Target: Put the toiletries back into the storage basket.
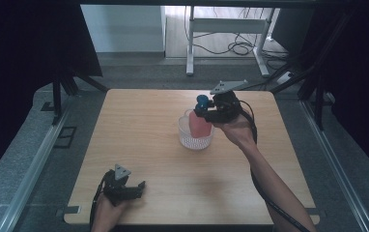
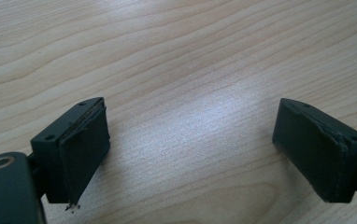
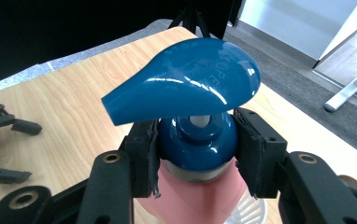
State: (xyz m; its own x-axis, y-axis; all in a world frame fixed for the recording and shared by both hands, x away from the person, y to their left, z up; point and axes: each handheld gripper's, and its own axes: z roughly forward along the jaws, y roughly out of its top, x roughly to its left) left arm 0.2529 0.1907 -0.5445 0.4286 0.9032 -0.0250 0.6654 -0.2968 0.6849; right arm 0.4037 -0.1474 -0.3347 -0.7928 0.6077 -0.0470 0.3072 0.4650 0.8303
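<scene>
With our right gripper (image 3: 193, 151) clamped on the glossy blue collar of the pink pump bottle (image 1: 199, 124) (likely slippery, top-heavy) standing in the white basket (image 1: 195, 140), our left gripper (image 2: 190, 149) rested wide open, empty, on the tabletop (image 1: 149, 121).

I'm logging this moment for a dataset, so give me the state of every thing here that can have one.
Right gripper: shut on the pump bottle's blue collar.
Left gripper: open, holding nothing, low over the table.
Pump bottle: upright, its base in the basket.
White basket: upright on the table.
</scene>
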